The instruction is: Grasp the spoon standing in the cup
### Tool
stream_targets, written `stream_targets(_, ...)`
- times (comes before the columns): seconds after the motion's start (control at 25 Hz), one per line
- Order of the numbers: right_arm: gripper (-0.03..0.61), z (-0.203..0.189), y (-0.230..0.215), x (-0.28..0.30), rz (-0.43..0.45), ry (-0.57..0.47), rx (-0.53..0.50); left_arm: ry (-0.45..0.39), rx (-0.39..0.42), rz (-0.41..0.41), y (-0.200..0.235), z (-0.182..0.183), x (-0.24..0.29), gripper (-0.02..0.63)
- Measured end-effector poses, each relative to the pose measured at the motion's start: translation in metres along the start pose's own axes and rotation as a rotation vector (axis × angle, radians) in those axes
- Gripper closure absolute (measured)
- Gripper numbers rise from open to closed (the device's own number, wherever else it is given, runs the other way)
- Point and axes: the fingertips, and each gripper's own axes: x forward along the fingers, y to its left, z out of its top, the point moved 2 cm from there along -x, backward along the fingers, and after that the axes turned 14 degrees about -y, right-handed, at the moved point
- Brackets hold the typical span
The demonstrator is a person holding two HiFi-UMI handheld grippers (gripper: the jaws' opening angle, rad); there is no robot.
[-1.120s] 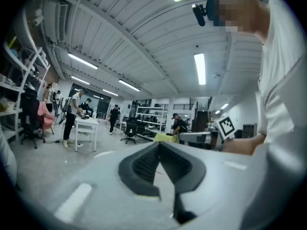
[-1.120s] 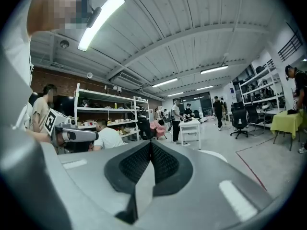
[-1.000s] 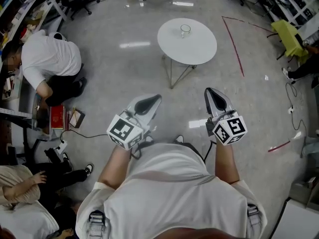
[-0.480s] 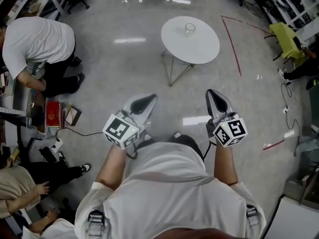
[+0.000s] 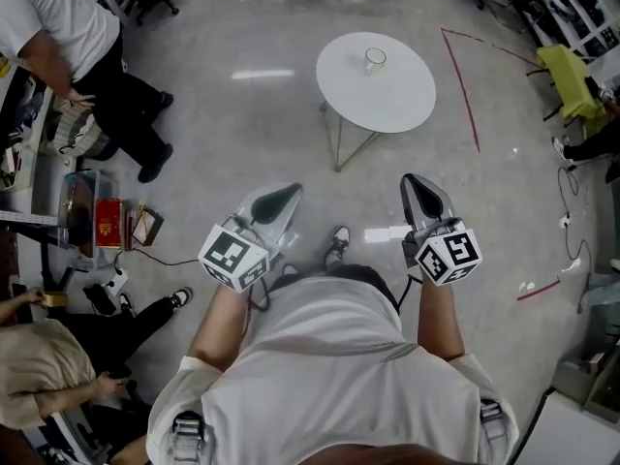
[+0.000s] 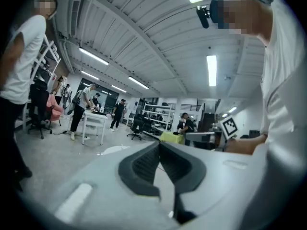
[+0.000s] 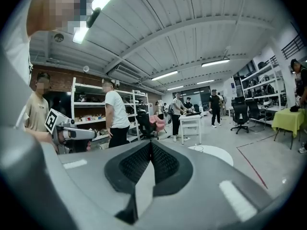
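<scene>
Clear glass cup (image 5: 375, 60) stands near the round white desk's (image 5: 387, 103) far edge, its spoon too small to discern; left tool (image 5: 289, 194) and right tool (image 5: 417, 184), both closed and empty, hang well short of it

The table (image 5: 392, 95) is white, the cup (image 5: 375, 61) clear, the floor (image 5: 232, 143) grey, its line (image 5: 462, 87) red.

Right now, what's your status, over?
Left gripper shut, right gripper shut, both empty. Cup on round table well ahead, untouched. Nothing in the way.
</scene>
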Motion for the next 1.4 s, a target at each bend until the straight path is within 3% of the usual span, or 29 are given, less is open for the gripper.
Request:
stream_targets(0.16,0.572,0.002,-0.059,0.029,0.006,-0.008,0.017,0.018,0.017,0.007,0.017,-0.007,0.061,0.612)
stream_targets(0.4,0.572,0.025,-0.156,0.051,-0.006,-0.064,-0.049,0.028,0.031,0.001,0.024,-0.015,0.160,0.612)
stream_targets(0.64,0.572,0.028,-0.236,0.059,-0.028,-0.066,-0.023,0.050,0.048,-0.011,0.031,-0.025,0.239,0.612)
stream_targets(0.96,0.572,0.030,-0.296,0.091,-0.046,-0.051,0.012,0.078,0.047,-0.060,0.051,-0.031,0.315,0.612)
stream_targets(1.2,0.572,0.022,-0.332,0.140,-0.079,-0.013,0.015,0.077,0.029,-0.095,0.100,-0.038,0.361,0.612)
stream_targets(1.4,0.572,0.020,-0.345,0.240,-0.065,0.033,0.011,0.077,0.027,-0.113,0.192,-0.024,0.401,0.612)
